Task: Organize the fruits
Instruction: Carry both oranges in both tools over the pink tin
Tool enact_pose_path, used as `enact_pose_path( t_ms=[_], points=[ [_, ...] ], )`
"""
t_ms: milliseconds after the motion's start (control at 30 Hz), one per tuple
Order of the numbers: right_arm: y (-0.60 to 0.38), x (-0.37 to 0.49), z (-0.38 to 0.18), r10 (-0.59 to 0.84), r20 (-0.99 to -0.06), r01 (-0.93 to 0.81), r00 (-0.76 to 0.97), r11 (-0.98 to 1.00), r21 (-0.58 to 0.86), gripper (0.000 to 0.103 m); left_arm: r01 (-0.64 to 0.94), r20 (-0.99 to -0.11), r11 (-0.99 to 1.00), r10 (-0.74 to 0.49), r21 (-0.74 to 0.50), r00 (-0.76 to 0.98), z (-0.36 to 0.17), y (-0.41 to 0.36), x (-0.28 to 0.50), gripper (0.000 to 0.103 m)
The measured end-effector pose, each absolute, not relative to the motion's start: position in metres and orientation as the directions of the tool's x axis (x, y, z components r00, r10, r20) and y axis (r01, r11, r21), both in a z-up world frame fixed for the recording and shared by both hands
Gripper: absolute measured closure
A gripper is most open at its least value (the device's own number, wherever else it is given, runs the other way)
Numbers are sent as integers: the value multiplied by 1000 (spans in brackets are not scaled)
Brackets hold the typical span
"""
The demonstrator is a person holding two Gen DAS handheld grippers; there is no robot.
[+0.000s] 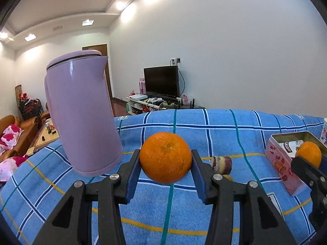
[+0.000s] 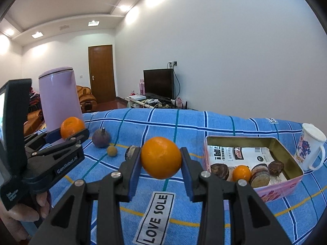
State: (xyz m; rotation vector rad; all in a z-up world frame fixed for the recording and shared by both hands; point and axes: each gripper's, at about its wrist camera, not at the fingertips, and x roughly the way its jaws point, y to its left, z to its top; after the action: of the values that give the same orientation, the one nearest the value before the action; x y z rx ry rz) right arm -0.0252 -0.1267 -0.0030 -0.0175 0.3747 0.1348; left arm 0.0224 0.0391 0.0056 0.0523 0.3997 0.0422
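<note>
Oranges, two round ones: my left gripper (image 1: 165, 159) clamps one round orange (image 1: 165, 157) above the blue checked cloth (image 1: 224, 134); my right gripper (image 2: 161, 159) clamps the second orange (image 2: 161, 157), with the open pink rectangular tin (image 2: 286, 149) at three o'clock, holding smaller fruits.

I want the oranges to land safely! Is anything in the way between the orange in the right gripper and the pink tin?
Nothing visible blocks it. The right gripper holds its orange above bare blue cloth, with the open pink tin beside it to the right.
</note>
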Motion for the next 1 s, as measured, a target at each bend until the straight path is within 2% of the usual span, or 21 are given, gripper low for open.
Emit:
enact_pose_path(
  t_ms=[400, 1000],
  points=[
    [-143, -33, -3, 130, -373, -140, 919, 990, 0, 63, -23, -427, 997, 55, 80, 902, 4, 21, 12, 54],
    [-201, -31, 3, 47, -359, -53, 932, 999, -6, 63, 65, -450, 997, -35, 50, 892, 12, -22, 7, 54]
  ],
)
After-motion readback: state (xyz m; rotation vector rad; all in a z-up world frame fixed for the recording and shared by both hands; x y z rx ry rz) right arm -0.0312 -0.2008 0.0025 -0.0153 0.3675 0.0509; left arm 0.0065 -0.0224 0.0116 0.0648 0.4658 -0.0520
